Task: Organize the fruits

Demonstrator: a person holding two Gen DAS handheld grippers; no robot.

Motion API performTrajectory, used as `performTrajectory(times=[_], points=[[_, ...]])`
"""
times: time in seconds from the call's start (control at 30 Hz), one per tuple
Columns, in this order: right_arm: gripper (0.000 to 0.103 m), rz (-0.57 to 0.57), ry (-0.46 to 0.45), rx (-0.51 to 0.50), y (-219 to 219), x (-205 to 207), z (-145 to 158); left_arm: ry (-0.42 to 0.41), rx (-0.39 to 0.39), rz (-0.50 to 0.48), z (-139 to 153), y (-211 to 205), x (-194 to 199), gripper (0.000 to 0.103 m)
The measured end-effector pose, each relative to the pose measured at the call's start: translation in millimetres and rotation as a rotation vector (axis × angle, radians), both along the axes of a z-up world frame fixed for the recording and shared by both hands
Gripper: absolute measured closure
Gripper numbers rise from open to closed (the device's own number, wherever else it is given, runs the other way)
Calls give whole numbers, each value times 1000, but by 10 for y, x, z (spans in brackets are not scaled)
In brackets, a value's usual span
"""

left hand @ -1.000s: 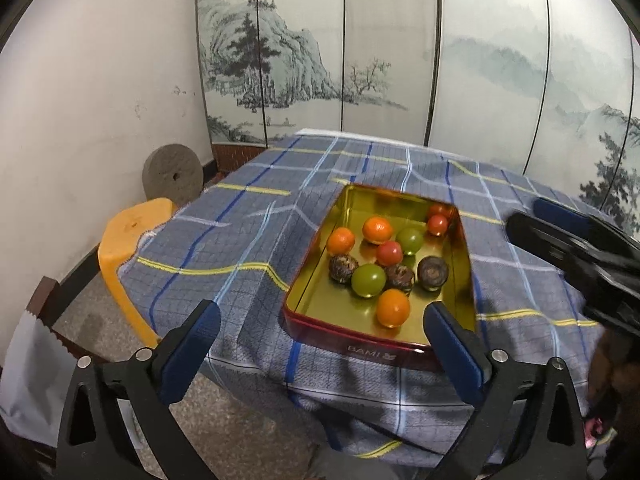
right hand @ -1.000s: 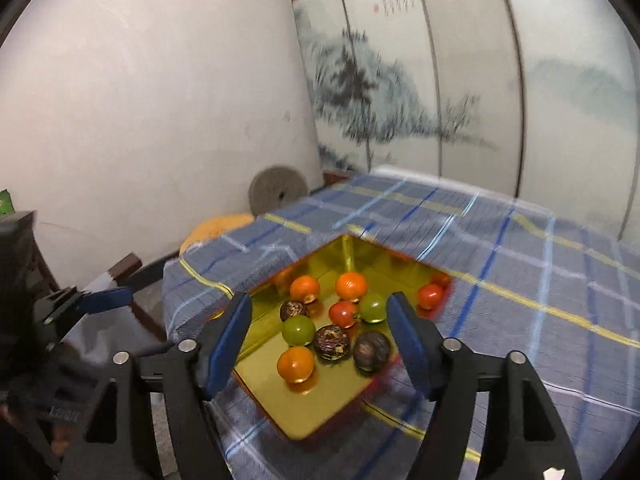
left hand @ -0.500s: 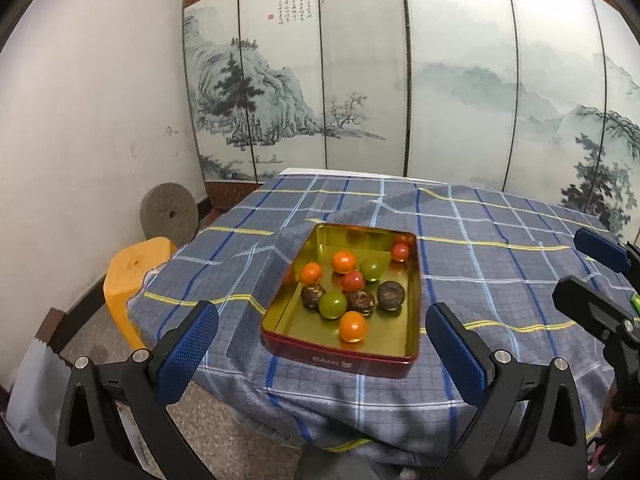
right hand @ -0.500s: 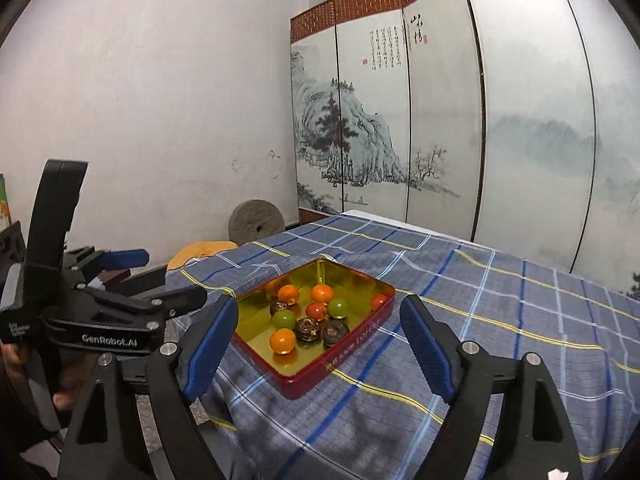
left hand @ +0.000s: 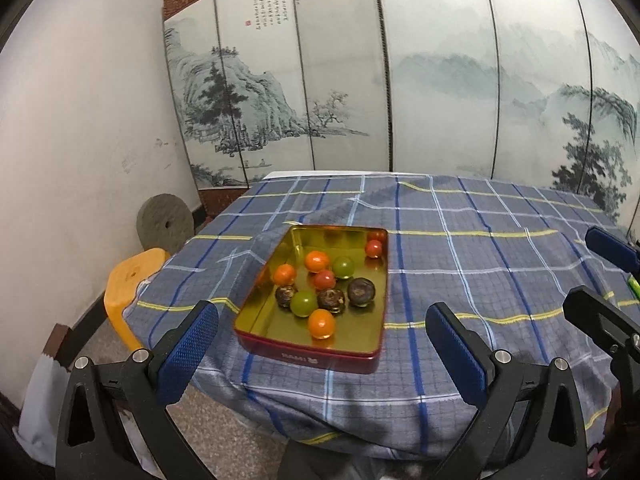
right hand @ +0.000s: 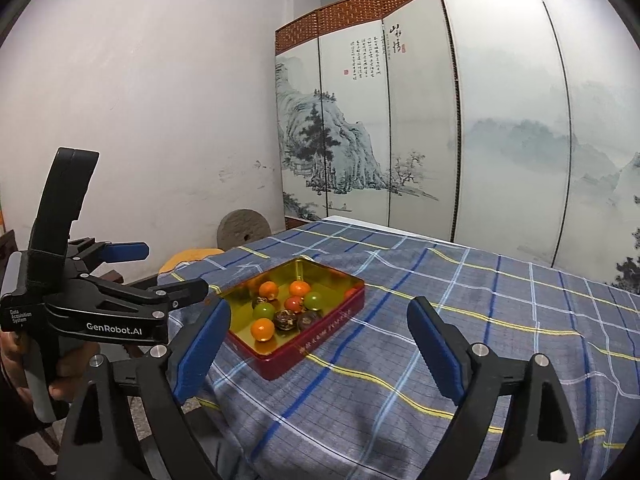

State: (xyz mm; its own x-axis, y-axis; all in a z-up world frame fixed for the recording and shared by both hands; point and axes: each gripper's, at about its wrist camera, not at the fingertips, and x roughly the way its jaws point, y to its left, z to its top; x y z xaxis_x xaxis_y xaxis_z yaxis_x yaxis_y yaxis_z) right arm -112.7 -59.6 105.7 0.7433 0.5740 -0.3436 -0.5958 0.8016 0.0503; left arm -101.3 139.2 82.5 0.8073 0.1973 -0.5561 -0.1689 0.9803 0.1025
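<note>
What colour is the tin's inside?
Shiny gold inside the tin, red outside; clearest in the left wrist view.

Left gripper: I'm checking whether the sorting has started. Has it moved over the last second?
Yes. The left gripper has backed away from the tin, which now looks smaller between its open fingers.

Home room, painted folding screen [left hand: 360, 92], checked tablecloth [left hand: 460, 248], plastic stool [left hand: 132, 280]
</note>
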Motion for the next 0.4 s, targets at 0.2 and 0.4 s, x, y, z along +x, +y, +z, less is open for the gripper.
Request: performTrajectory(times=[0.2,0.4], points=[[11,-28,69,4,-253,190,-153,9,32,-6,-39,-200,131,0],[11,-173,196,-130,-736,840,-591,24,53,-25,-65,-390,287,0]])
